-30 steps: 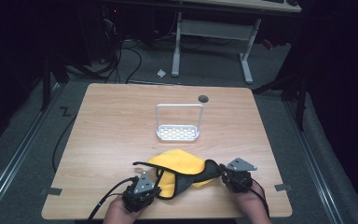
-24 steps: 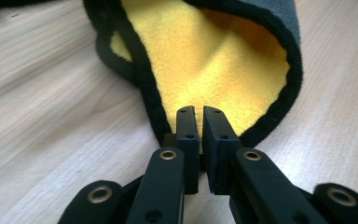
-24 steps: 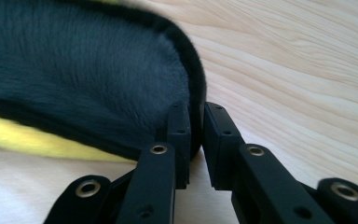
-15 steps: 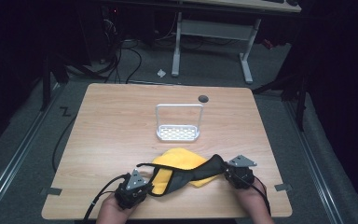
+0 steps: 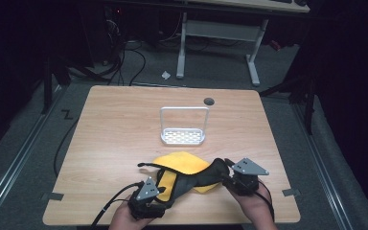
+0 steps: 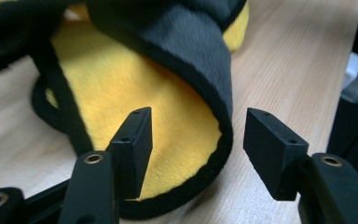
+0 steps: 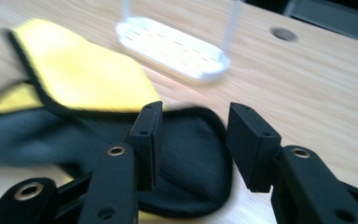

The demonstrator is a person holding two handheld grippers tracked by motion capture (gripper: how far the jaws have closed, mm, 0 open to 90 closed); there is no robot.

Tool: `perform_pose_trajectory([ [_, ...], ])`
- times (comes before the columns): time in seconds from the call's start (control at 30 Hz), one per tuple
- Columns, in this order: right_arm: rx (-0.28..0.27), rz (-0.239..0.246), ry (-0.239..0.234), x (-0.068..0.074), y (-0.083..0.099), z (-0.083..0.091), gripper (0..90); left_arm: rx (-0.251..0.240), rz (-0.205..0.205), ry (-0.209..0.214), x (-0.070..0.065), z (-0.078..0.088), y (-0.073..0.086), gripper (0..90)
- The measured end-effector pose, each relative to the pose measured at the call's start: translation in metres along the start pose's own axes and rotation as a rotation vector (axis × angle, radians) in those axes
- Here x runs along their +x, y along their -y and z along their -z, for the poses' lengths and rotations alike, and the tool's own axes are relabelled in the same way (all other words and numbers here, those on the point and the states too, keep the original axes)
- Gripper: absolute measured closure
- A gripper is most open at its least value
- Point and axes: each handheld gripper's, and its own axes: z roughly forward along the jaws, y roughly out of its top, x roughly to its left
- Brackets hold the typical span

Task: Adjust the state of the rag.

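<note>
Soft, limp yellow-and-black cloth (image 5: 182,175) lying crumpled at the near edge of the worktop (image 5: 124,124), between the left gripper (image 6: 193,140) and right gripper (image 7: 193,135), both jaws having just spread and pinching nothing; best retaken at its bound black hem.

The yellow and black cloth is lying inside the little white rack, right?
No. In the high view the yellow and black cloth lies on the table in front of the white rack, apart from it, not inside.
</note>
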Motion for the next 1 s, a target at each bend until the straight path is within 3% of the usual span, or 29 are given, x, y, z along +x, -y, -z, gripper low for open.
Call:
perform_pose_trajectory([
  [0.1,-0.013,0.024,-0.069,0.018,-0.007,-0.006,56.3,0.039,-0.005,-0.012,-0.002,-0.006,0.002,50.3],
  [0.23,0.002,0.064,-0.169,0.046,-0.011,-0.025,56.4,0.032,0.028,-0.023,0.002,-0.006,0.002,68.1],
  [0.3,0.024,0.101,-0.191,0.058,-0.011,-0.036,56.1,0.028,0.043,-0.012,0.005,-0.005,0.002,76.1],
  [0.4,0.075,0.16,-0.18,0.069,-0.007,-0.051,56.0,0.029,0.05,-0.001,0.005,-0.004,0.003,84.1],
  [0.5,0.126,0.205,-0.157,0.072,-0.001,-0.061,58.5,0.031,0.049,0.003,0.005,-0.002,0.003,85.4],
  [0.57,0.127,0.223,-0.132,0.072,-0.001,-0.059,76.0,0.024,0.048,-0.002,0.005,0.0,0.002,85.8],
  [0.63,0.117,0.223,-0.107,0.068,-0.001,-0.057,83.5,0.007,0.054,-0.012,0.008,0.006,0.001,86.0],
  [0.67,0.107,0.193,-0.103,0.061,-0.002,-0.053,83.9,0.004,0.056,-0.014,0.009,0.007,0.001,86.0],
  [0.77,0.084,0.165,-0.066,0.044,-0.003,-0.044,83.9,-0.023,0.076,-0.047,0.016,0.017,0.001,86.0],
  [0.87,0.086,0.109,0.01,0.013,0.003,-0.036,83.8,-0.049,0.119,-0.069,0.029,0.025,0.003,85.9],
  [0.93,0.111,0.069,0.065,-0.01,0.012,-0.034,83.8,-0.065,0.149,-0.083,0.037,0.031,0.005,86.0],
  [1.0,0.157,0.017,0.088,-0.031,0.023,-0.034,83.7,-0.087,0.167,-0.092,0.043,0.037,0.006,85.9],
])
